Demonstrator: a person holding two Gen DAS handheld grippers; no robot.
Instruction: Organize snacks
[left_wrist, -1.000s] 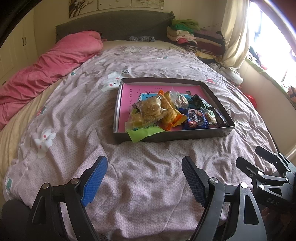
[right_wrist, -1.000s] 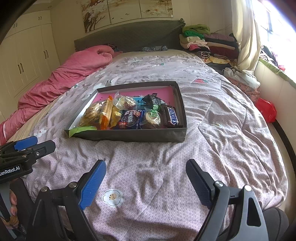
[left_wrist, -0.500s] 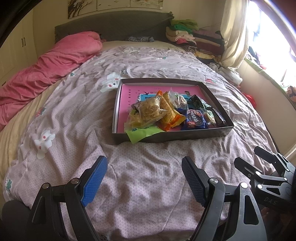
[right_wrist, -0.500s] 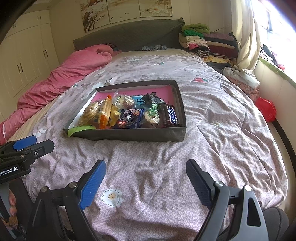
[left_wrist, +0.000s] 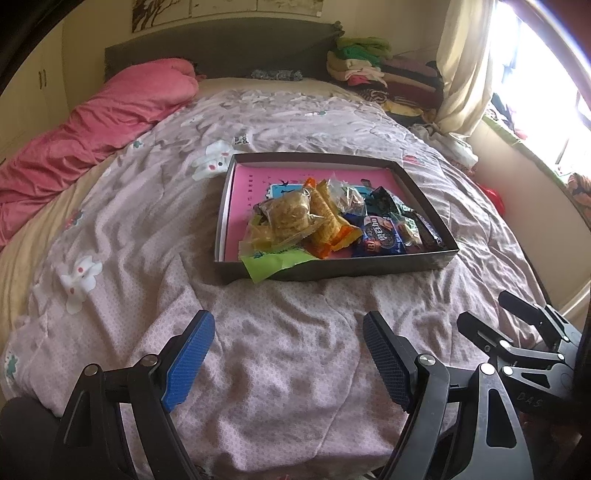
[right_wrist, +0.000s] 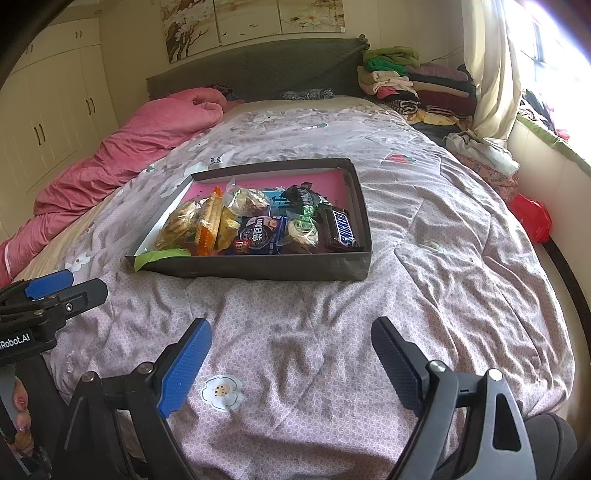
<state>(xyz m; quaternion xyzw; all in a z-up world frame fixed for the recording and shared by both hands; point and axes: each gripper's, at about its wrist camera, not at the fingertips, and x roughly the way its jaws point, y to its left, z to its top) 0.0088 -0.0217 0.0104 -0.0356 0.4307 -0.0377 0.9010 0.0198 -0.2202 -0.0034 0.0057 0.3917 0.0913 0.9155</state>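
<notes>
A shallow dark box with a pink floor (left_wrist: 236, 192) (right_wrist: 354, 184) lies on the bed. Its near half holds several snack packets: a clear bag of biscuits (left_wrist: 290, 212) (right_wrist: 181, 221), an orange wafer pack (left_wrist: 328, 221) (right_wrist: 208, 219), a blue cookie pack (left_wrist: 380, 236) (right_wrist: 258, 236), a Snickers bar (right_wrist: 341, 229) and a green wrapper (left_wrist: 273, 260) (right_wrist: 159, 256) hanging over the front wall. My left gripper (left_wrist: 288, 332) and right gripper (right_wrist: 291, 334) both hover over the quilt short of the box, open and empty. Each shows at the edge of the other's view: left gripper (right_wrist: 62, 288), right gripper (left_wrist: 491, 314).
A lilac patterned quilt (left_wrist: 147, 240) covers the bed. A pink duvet (left_wrist: 92, 133) is bunched along the left side. Folded clothes (right_wrist: 410, 81) are stacked at the far right by the curtain (right_wrist: 491, 74). A red bag (right_wrist: 532, 218) lies beside the bed.
</notes>
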